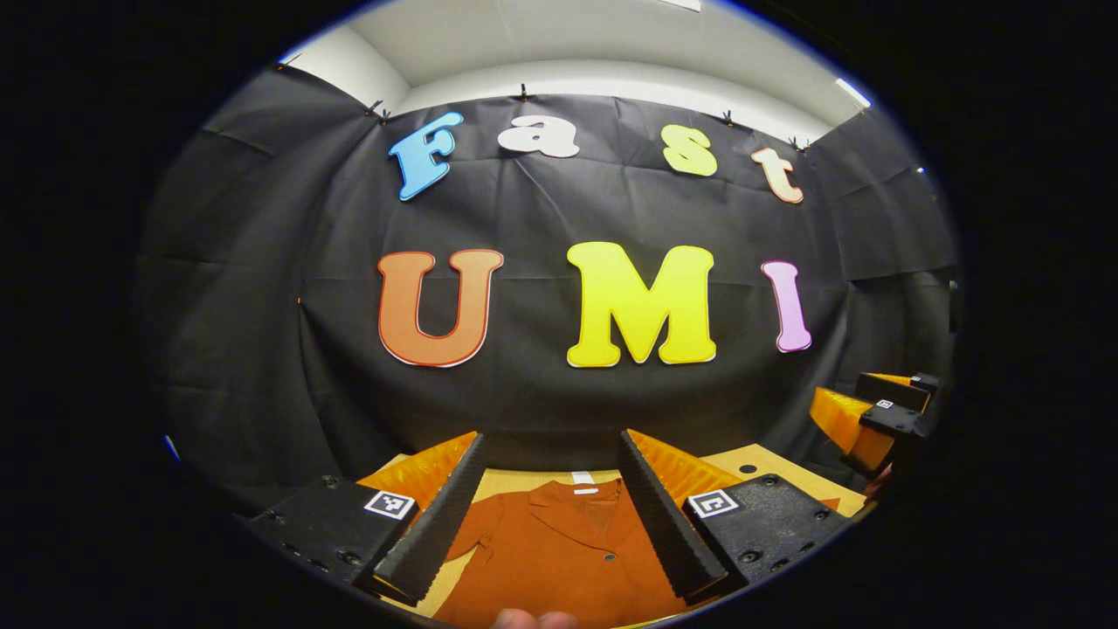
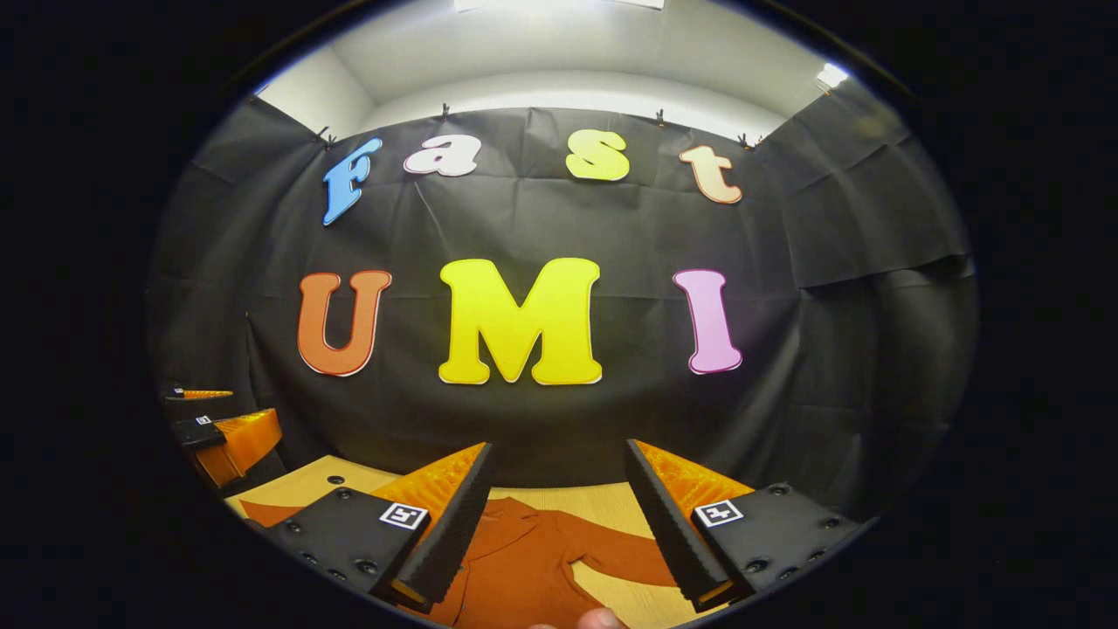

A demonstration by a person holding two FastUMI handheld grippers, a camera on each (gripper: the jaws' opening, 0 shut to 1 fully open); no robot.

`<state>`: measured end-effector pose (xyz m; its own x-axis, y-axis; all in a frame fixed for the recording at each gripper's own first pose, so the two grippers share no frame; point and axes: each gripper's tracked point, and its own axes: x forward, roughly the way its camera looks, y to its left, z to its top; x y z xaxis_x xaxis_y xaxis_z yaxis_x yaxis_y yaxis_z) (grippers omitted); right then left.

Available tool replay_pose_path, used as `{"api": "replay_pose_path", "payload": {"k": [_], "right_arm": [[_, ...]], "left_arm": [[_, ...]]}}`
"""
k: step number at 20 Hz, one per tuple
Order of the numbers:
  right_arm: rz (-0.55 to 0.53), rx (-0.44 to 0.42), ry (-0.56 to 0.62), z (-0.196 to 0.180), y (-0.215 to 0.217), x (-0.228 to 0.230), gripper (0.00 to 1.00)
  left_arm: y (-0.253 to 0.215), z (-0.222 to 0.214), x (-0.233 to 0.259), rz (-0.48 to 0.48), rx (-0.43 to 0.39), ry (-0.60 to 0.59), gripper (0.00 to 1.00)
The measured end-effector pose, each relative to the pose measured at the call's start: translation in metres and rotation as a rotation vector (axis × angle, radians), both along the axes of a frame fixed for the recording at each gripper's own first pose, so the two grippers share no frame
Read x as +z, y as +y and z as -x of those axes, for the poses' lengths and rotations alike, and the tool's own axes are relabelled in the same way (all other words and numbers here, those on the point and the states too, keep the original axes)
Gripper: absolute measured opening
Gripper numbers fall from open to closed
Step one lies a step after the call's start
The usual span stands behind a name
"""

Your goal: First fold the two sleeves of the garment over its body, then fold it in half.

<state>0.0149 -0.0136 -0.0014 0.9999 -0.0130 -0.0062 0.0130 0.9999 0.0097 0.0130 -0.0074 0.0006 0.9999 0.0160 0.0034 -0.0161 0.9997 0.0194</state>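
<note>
Two grippers: both raised above the worktop, each with its jaws spread wide and nothing between them.
Left gripper: seen in the left gripper view, black ribbed fingers with orange backs, held apart; the garment lies below and between them, not touched.
Right gripper: seen in the right gripper view, fingers equally wide apart, holding nothing; the garment lies beneath its gap and toward its left finger.
Garment: rust-orange, collared, buttoned down the front, spread flat on the worktop with the collar pointing away from the grippers toward the booth wall.
Sleeves: in the left gripper view one sleeve reaches out under the left finger; in the right gripper view the other sleeve stretches out to the right, under the right finger. Both lie out to the sides, not folded over the body.
Worktop: pale wood, showing past the collar and beside the sleeves.
Other gripper: the right gripper shows far to the right in the left gripper view; the left gripper shows far to the left in the right gripper view, well apart from each other.
Fingertips: a person's, just at the bottom edge, under the gripper.
</note>
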Motion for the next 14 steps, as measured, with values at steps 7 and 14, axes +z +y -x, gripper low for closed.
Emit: {"api": "replay_pose_path", "payload": {"k": [7, 14], "right_arm": [[-0.003, 0.023, 0.0, -0.0033, 0.0035, 0.0002, 0.94], [0.001, 0.04, 0.005, -0.0011, 0.0069, 0.0017, 0.94]], "left_arm": [[-0.0053, -0.0028, -0.0011, -0.014, -0.004, 0.004, 0.97], [-0.0068, 0.0004, 0.0023, -0.017, 0.001, -0.001, 0.98]]}}
